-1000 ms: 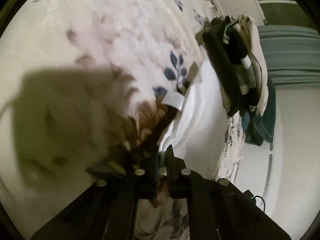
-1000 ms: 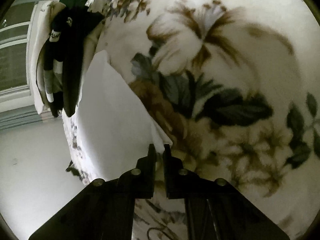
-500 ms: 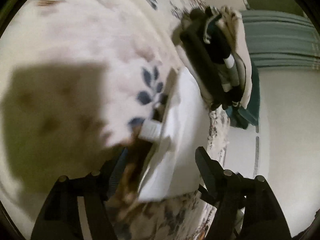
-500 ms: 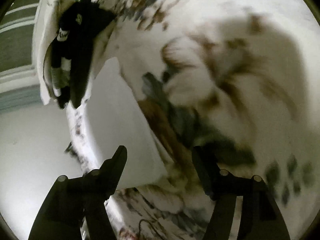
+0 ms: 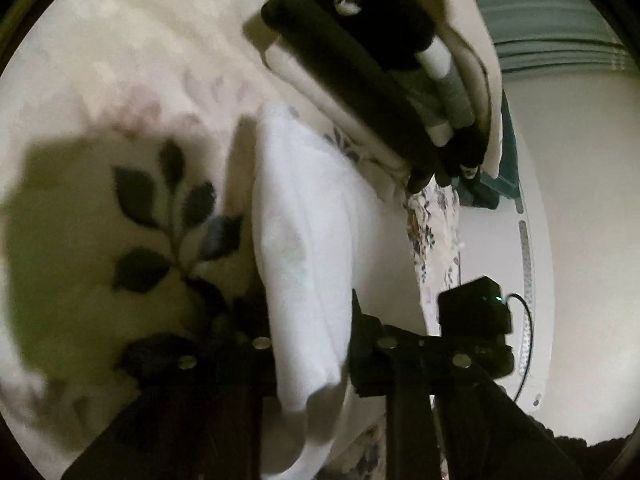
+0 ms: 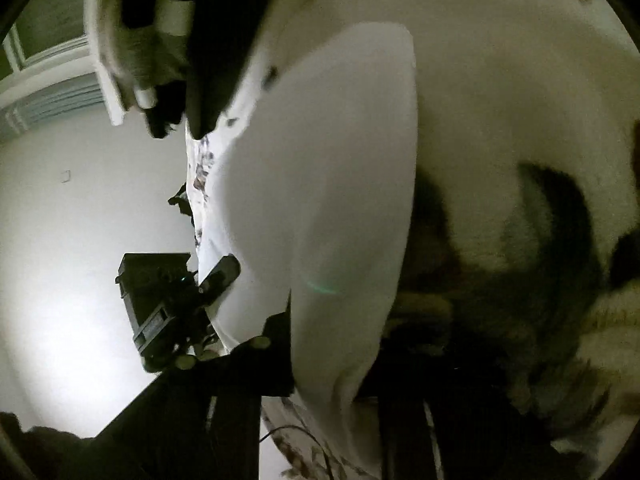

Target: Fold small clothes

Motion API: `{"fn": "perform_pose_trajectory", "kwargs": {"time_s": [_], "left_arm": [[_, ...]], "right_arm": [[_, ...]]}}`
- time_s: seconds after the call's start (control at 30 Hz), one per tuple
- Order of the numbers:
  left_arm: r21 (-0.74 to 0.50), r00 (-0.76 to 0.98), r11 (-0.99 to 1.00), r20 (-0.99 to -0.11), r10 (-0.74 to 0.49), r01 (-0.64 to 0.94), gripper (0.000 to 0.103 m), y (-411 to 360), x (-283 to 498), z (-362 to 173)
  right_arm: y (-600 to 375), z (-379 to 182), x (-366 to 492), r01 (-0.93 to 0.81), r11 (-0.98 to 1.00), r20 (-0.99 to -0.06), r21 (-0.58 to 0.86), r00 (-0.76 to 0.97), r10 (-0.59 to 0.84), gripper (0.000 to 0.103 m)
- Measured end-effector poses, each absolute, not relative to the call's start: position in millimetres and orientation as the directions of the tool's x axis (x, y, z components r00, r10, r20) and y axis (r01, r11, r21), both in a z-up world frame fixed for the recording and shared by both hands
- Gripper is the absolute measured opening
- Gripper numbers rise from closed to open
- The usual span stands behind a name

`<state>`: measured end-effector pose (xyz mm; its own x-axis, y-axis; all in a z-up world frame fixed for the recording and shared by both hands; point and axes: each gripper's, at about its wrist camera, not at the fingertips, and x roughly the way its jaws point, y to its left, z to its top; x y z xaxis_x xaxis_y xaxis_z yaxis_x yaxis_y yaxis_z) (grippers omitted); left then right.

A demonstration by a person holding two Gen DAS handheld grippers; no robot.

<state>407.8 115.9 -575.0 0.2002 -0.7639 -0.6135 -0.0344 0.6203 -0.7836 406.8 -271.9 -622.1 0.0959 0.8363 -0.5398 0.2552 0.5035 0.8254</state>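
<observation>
Half a second ago both sets of jaws stood wide over the white garment (image 5: 304, 240); since then they have been closing, and my left gripper (image 5: 310, 344) now pinches its folded edge, cloth bunched between the fingers. My right gripper (image 6: 332, 344) likewise clamps the other end of the garment (image 6: 320, 168). The garment lies on the floral bedspread (image 5: 120, 80), just beside a stack of folded clothes (image 5: 384, 80) that now looms nearer. Beyond the bed's edge I see a pale wall (image 5: 580, 200).
</observation>
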Motion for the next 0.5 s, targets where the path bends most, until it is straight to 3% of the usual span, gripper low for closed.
{"fn": "perform_pose_trajectory", "kwargs": {"time_s": [0.3, 0.5], "left_arm": [[-0.764, 0.221, 0.644, -0.621, -0.752, 0.044, 0.015, 106, 416, -457], [-0.766, 0.292, 0.631, -0.579, -0.761, 0.127, 0.015, 83, 488, -371]], "right_arm": [[-279, -496, 399, 0.173, 0.543, -0.568, 0.822, 0.168, 0.806, 0.012], [-296, -397, 462, 0.071, 0.574, -0.571, 0.816, 0.253, 0.781, 0.012]]}}
